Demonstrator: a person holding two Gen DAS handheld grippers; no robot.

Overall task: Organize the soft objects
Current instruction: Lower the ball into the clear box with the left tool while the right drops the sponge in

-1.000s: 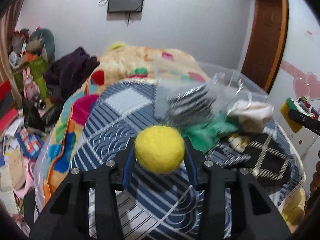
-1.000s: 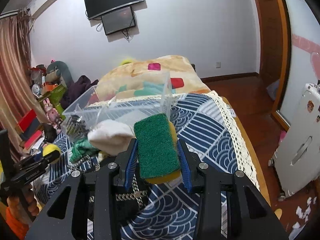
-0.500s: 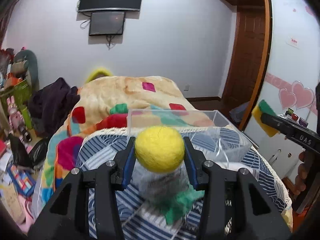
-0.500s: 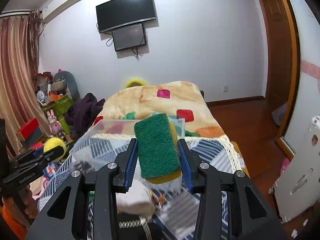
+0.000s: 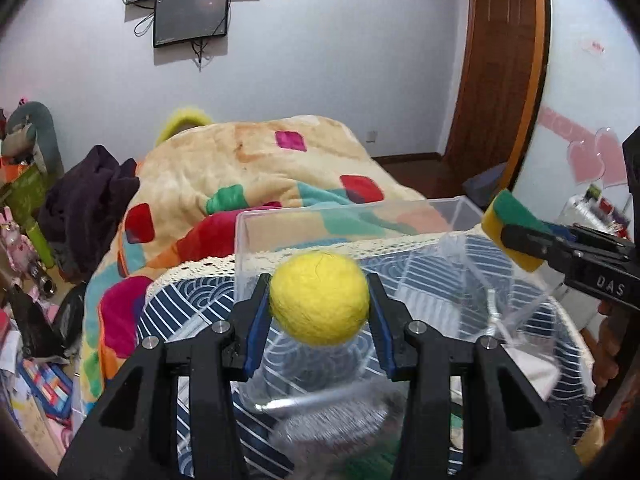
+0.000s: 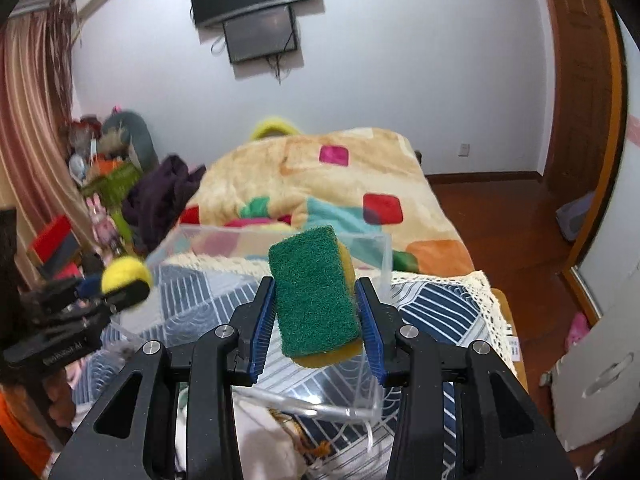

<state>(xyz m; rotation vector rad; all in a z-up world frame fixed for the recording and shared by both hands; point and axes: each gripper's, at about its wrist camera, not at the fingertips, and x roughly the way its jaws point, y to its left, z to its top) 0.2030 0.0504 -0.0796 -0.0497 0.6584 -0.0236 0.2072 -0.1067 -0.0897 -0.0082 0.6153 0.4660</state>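
My left gripper [image 5: 319, 303] is shut on a yellow felt ball [image 5: 319, 298] and holds it just above the near edge of a clear plastic bin [image 5: 352, 216]. My right gripper [image 6: 316, 312] is shut on a green-and-yellow sponge [image 6: 314, 294], also held over the clear bin [image 6: 276, 236]. The right gripper with the sponge [image 5: 516, 220] shows at the right of the left wrist view. The left gripper with the ball [image 6: 124, 276] shows at the left of the right wrist view.
The bin stands on a blue patterned cloth [image 6: 432, 300] with a lace edge. A white soft item [image 6: 272, 436] and a grey striped item [image 5: 332, 428] lie near the bin's front. A colourful blanket [image 5: 256, 168] covers the bed behind. Clutter [image 5: 24, 208] fills the left side.
Both grippers have moved closer to the clear bin, and now hold the ball and the sponge over it. The views tilted down a little.
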